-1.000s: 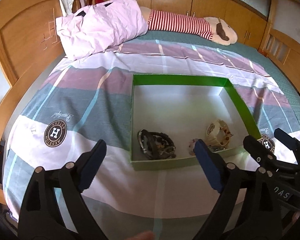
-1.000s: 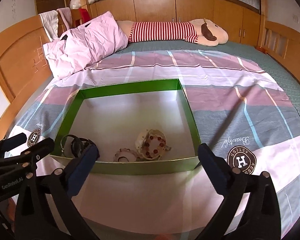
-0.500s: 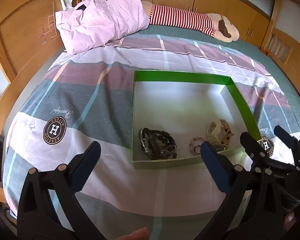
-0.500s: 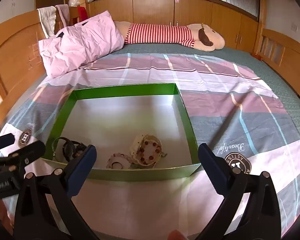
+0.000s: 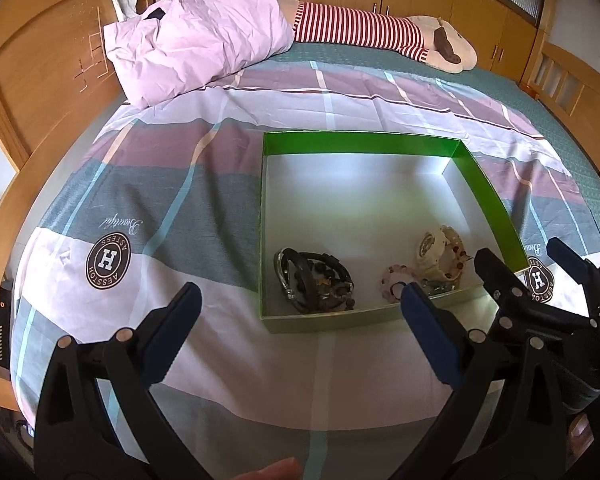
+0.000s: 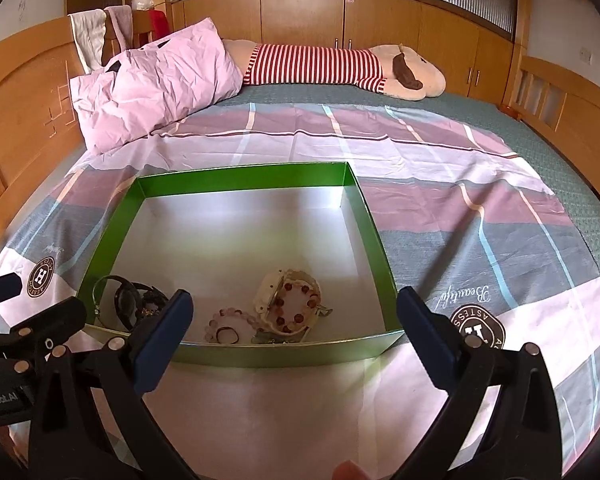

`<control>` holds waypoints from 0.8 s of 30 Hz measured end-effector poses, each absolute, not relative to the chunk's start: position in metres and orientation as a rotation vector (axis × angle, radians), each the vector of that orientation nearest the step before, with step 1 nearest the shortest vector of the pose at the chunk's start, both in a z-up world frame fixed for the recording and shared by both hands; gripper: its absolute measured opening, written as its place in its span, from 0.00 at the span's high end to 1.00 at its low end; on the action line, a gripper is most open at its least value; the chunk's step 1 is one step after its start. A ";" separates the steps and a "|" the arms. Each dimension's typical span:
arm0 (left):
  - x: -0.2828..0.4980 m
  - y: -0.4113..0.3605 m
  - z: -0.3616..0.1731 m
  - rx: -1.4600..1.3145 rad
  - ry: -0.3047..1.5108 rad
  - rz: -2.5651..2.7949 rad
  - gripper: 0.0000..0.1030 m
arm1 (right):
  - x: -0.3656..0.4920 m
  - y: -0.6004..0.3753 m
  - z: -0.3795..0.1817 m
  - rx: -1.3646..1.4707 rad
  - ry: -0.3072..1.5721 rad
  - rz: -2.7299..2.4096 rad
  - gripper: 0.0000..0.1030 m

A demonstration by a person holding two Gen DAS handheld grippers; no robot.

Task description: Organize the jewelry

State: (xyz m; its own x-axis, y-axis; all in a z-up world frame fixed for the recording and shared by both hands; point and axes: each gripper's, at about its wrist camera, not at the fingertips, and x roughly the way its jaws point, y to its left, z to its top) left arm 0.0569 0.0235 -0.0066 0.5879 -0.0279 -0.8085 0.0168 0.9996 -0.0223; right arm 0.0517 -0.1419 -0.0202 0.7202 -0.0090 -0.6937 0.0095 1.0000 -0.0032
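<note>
Left hand-held gripper [image 5: 298,308] had just been opening; it stood spread wide, nothing between its fingers, over the bedsheet [image 5: 180,208] short of the green box [image 5: 360,142]. Right hand-held gripper [image 6: 294,314] was likewise spread and empty. Jewelry lay along the box's near wall: dark bracelets [image 5: 314,280] at left, cream watch [image 6: 286,300] and pink bead bracelet [image 6: 228,322] at right. Only the right view showed the watch's red beads clearly.

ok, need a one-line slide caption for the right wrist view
Open right tongs poised over a green box on the bed, dark bracelets and a cream watch along its near edge.
</note>
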 end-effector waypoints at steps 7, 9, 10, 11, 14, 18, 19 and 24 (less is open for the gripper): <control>0.057 0.026 -0.007 -0.018 0.943 -0.024 0.02 | 0.050 -0.142 -0.018 0.002 0.759 -0.012 0.02; 0.057 0.026 -0.007 -0.017 0.944 -0.024 0.02 | 0.050 -0.141 -0.018 0.004 0.759 -0.013 0.02; 0.057 0.026 -0.007 -0.016 0.944 -0.024 0.02 | 0.050 -0.141 -0.018 0.004 0.759 -0.013 0.02; 0.057 0.027 -0.007 -0.016 0.945 -0.023 0.02 | 0.050 -0.141 -0.018 0.004 0.759 -0.013 0.02; 0.056 0.026 -0.007 -0.021 0.946 -0.022 0.02 | 0.050 -0.142 -0.017 0.006 0.758 -0.014 0.02; 0.056 0.025 -0.007 -0.022 0.947 -0.022 0.02 | 0.050 -0.141 -0.017 0.006 0.759 -0.015 0.02; 0.056 0.026 -0.007 -0.022 0.948 -0.022 0.02 | 0.050 -0.141 -0.017 0.006 0.759 -0.015 0.02; 0.056 0.025 -0.008 -0.021 0.950 -0.020 0.02 | 0.050 -0.141 -0.018 0.005 0.759 -0.014 0.02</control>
